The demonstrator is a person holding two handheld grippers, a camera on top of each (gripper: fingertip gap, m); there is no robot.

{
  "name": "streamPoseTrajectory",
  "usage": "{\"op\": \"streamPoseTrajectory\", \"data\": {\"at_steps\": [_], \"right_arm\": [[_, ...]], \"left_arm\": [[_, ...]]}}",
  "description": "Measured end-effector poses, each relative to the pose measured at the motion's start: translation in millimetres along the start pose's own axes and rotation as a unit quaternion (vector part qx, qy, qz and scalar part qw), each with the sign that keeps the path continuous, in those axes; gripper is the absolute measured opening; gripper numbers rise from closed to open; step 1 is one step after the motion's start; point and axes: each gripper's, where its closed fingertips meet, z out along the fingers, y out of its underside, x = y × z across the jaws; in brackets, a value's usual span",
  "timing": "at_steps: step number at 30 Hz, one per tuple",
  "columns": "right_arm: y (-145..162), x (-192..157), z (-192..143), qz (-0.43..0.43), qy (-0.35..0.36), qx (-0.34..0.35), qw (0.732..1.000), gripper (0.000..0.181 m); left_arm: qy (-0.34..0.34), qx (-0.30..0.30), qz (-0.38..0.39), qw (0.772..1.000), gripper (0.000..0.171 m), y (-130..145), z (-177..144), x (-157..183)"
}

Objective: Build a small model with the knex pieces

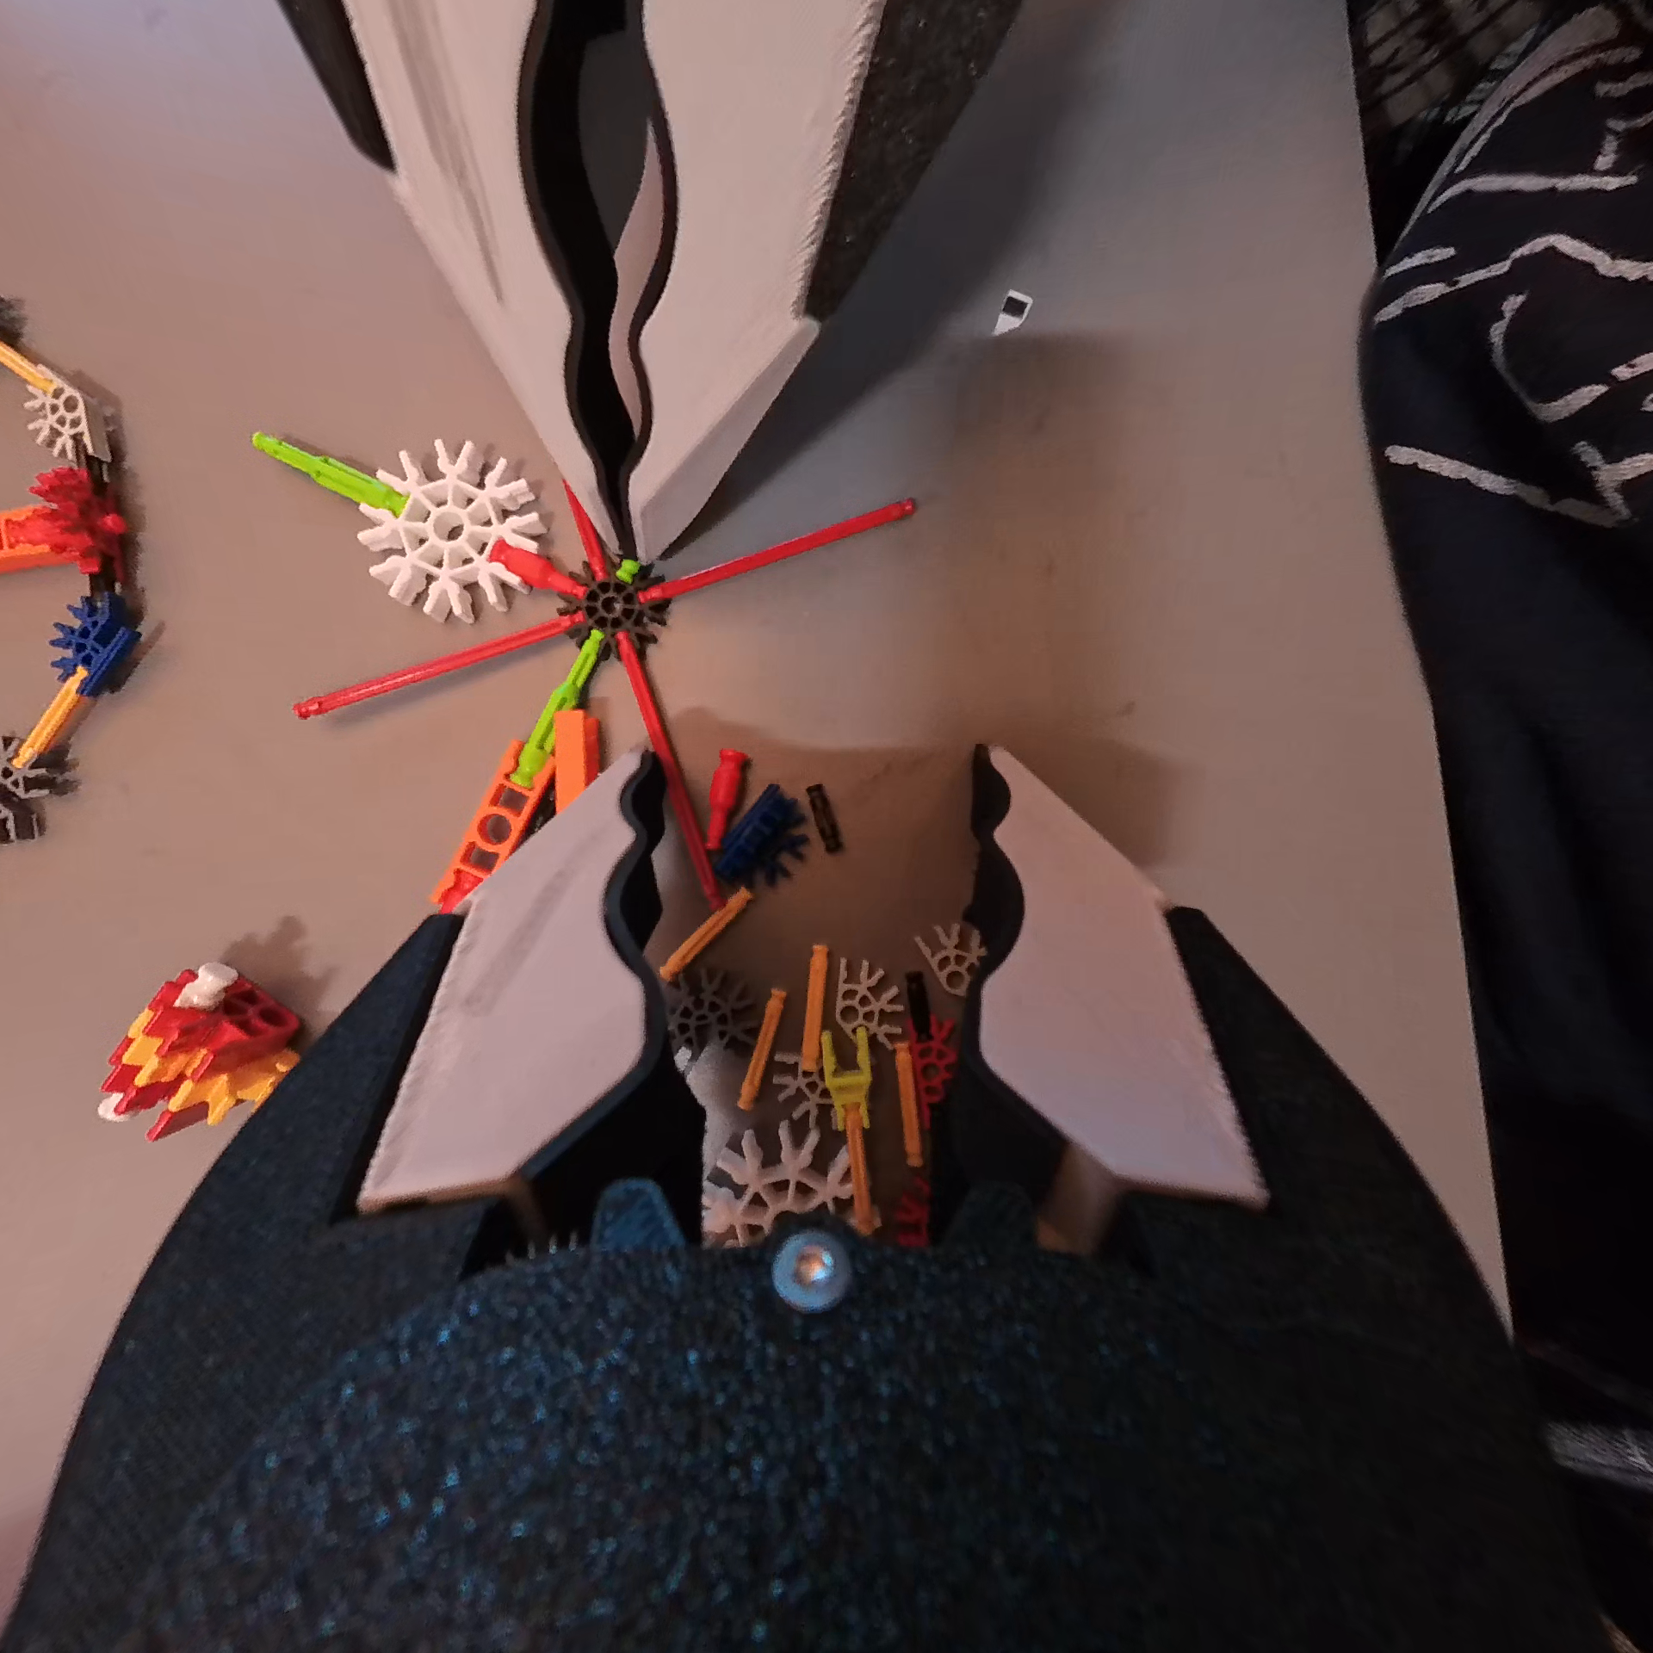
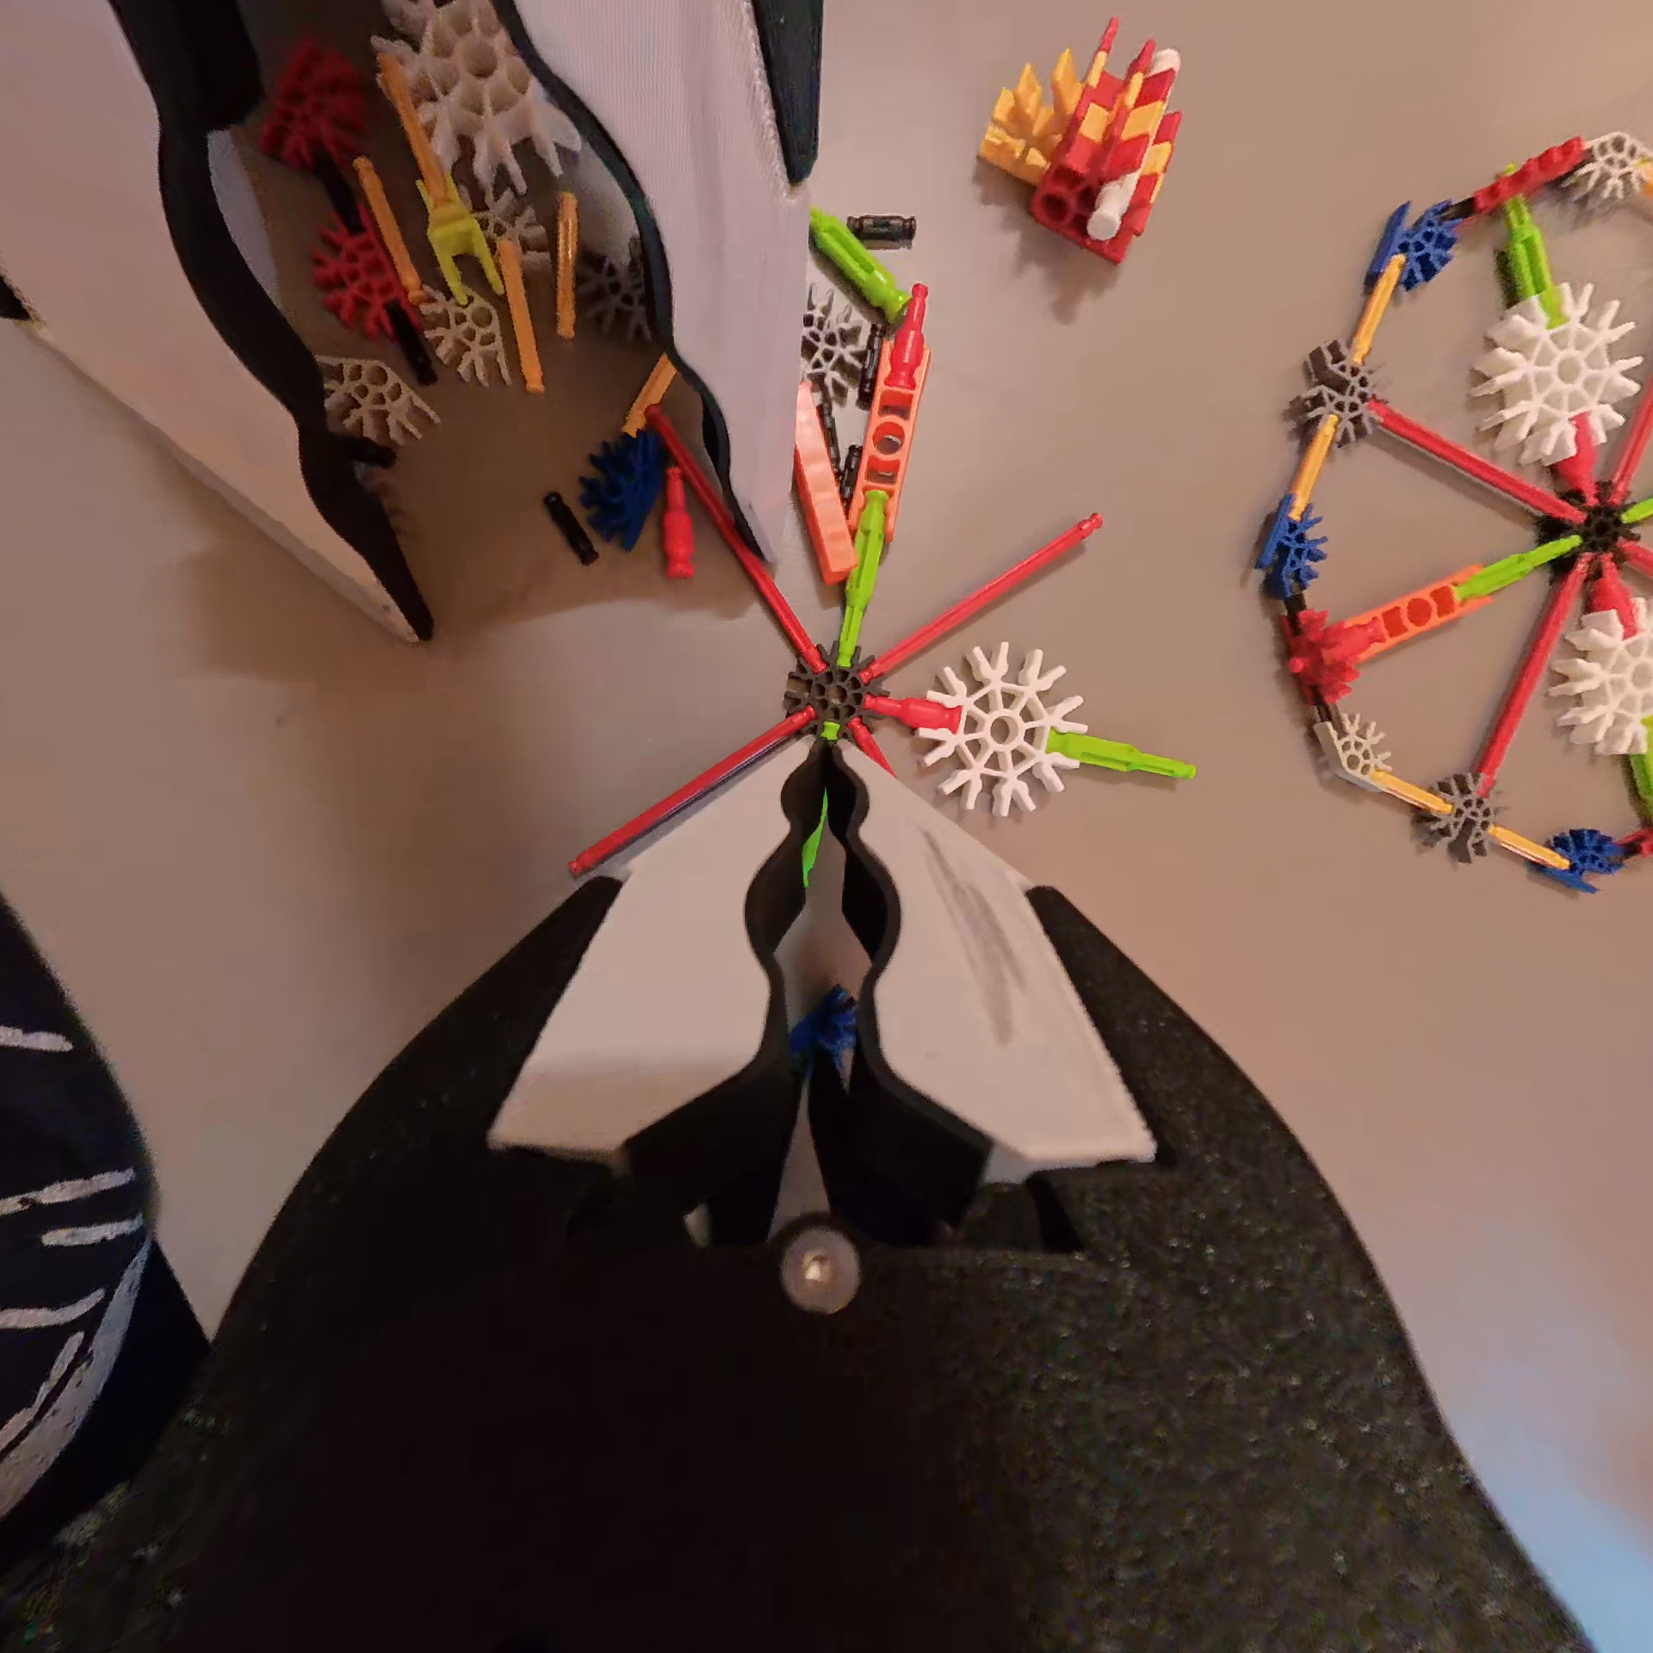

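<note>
A black hub connector (image 2: 834,690) lies on the beige table with several long red rods (image 2: 984,590) and a green rod (image 2: 863,572) fanning out of it. A short red rod joins it to a white snowflake connector (image 2: 1002,729). My right gripper (image 2: 827,756) is shut on a short green rod (image 2: 814,845) whose tip meets the hub. In the left wrist view the right gripper (image 1: 626,546) comes in from above onto the hub (image 1: 613,611). My left gripper (image 1: 814,778) is open and empty over a pile of loose pieces (image 1: 823,1029); it also shows in the right wrist view (image 2: 581,572).
A built multicoloured wheel (image 2: 1521,537) lies to the right. A red and yellow stack (image 1: 201,1055) and orange pieces (image 1: 501,832) lie near the left gripper. A person's dark patterned clothing (image 1: 1521,447) is past the table edge. A blue connector (image 2: 827,1029) shows under the right fingers. Spacing between my two grippers at the tips: around 6 centimetres.
</note>
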Motion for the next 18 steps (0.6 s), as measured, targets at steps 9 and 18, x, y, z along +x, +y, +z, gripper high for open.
{"op": "streamPoseTrajectory", "data": {"at_steps": [9,18], "right_arm": [[0.6,0.0,1.2,-0.057,-0.065,-0.109,0.990,0.000],[0.1,0.8,2.7,-0.066,-0.089,-0.132,0.985,0.000]], "left_arm": [[0.001,0.007,-0.001,1.000,0.068,0.5,0.5,-1.3],[0.003,0.014,0.003,1.000,0.063,1.4,1.2,-3.8]]}}
